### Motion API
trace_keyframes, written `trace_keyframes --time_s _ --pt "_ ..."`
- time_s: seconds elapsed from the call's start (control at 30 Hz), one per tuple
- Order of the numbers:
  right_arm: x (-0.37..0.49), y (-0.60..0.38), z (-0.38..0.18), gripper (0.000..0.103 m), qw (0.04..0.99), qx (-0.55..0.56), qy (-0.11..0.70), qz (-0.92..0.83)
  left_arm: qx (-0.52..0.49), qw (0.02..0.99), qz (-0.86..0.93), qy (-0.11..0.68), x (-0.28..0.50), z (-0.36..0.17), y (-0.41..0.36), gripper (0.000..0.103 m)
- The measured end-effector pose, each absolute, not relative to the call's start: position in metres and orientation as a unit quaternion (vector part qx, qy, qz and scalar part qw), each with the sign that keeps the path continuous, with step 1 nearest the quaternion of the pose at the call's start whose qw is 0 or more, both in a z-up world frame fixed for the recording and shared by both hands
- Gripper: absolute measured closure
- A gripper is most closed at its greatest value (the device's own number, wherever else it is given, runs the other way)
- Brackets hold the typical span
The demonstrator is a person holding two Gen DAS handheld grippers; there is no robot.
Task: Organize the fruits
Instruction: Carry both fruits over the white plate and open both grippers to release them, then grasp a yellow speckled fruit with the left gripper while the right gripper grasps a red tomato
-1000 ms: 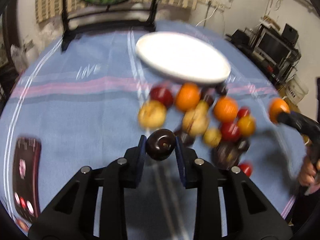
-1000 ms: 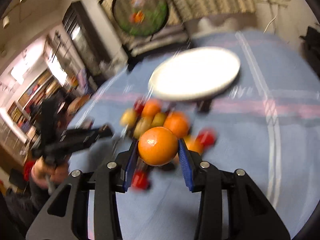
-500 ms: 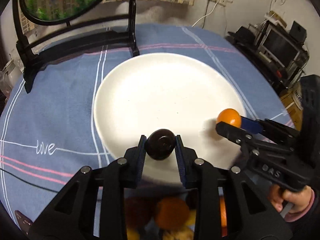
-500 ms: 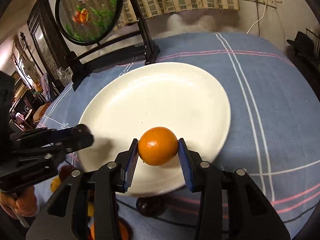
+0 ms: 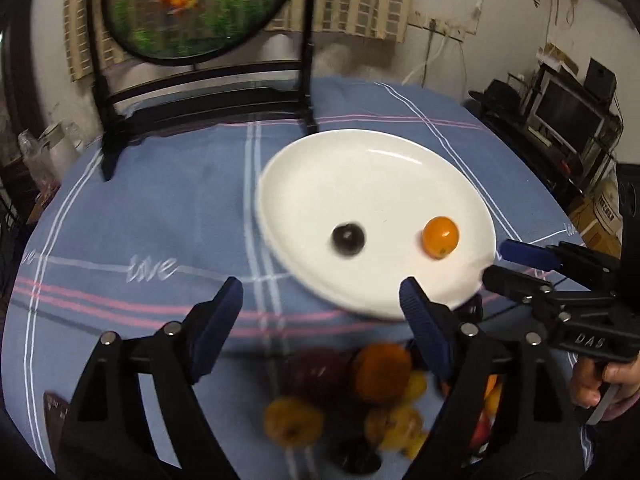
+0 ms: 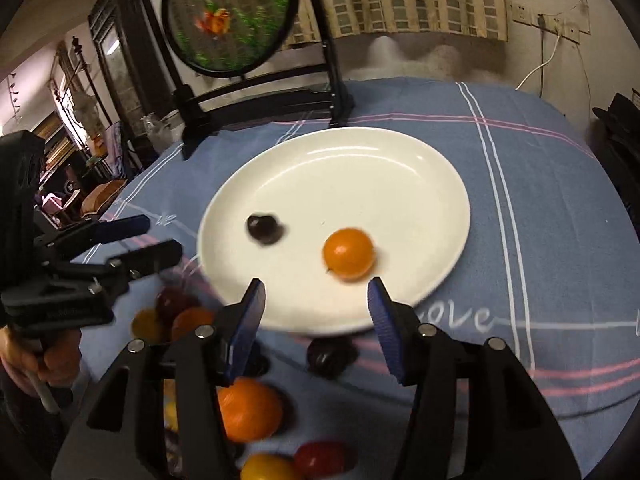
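I see the orange and the dark plum lying apart on the white plate at mid-frame, while the loose fruit pile sits low in both views on the cloth-covered surface. My left gripper and right gripper both stand wide and empty. These fruits look small, round, smooth and likely to roll, so I would pinch each across its middle, gently. The plate has plenty of bare room; its shallow rim is the edge to clear.
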State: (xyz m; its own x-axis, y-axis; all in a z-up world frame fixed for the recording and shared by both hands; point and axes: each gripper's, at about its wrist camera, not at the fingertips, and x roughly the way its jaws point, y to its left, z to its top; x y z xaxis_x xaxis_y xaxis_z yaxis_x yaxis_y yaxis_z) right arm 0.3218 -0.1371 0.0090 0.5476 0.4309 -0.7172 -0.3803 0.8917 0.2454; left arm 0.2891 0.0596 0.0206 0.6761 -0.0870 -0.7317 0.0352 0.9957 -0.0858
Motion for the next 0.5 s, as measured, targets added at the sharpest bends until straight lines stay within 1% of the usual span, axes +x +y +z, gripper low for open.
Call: trace_keyframes --time_s 0.13,0.27,0.4,0.5 --pt "0.301 -0.135 0.002 0.048 0.853 0.048 0.45 0.261 -0.077 0.911 -0.027 0.403 0.256 0.01 0.092 0.02" --pt "0.276 -0.131 0.008 0.048 0.845 0.016 0.449 0.289 -0.107 0.9 -0.028 0.421 0.235 -0.005 0.105 0.02" --pt "0.23 -0.131 0.011 0.048 0.826 -0.008 0.438 0.353 -0.088 0.909 -0.023 0.407 0.215 -0.003 0.103 0.019" --pt "0.194 -0.124 -0.001 0.048 0.812 -0.054 0.443 0.377 -0.082 0.915 -0.001 0.396 0.209 -0.001 0.107 0.017"
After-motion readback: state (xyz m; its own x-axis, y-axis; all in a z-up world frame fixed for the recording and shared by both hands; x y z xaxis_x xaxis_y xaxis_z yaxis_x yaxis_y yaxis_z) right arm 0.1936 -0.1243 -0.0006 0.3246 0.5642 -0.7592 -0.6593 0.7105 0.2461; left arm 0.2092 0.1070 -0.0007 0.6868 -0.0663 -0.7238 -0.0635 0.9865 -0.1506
